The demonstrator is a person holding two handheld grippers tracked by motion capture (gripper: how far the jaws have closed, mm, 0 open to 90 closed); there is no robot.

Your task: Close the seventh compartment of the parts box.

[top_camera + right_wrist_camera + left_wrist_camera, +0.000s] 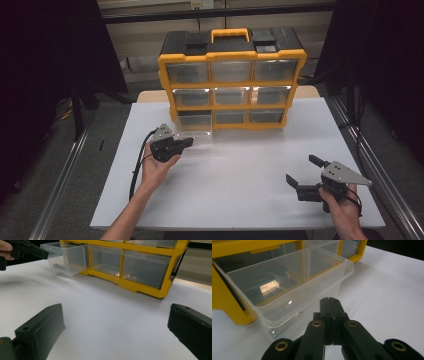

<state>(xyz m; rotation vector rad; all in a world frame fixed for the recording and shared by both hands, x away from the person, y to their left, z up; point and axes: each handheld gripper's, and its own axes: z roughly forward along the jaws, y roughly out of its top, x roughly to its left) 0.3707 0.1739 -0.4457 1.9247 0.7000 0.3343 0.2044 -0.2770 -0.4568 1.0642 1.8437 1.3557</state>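
A yellow and black drawer cabinet (232,75) stands at the back of the white table (240,195). Its bottom-left clear drawer (199,132) is pulled out toward me. My left gripper (189,143) sits right at that drawer's front, its jaws shut together with nothing between them (329,300). In the left gripper view the clear drawer (294,282) rises just beyond the tips; whether they touch it is unclear. A small metal piece (58,265) lies in the drawer (67,257). My right gripper (302,170) rests open at the front right, jaws wide apart (116,312).
The cabinet's other clear drawers (231,95) are pushed in. A yellow carry handle (230,34) tops the cabinet. Metal rails (367,150) run along both sides of the table. The left gripper's cable (137,165) trails beside the left hand.
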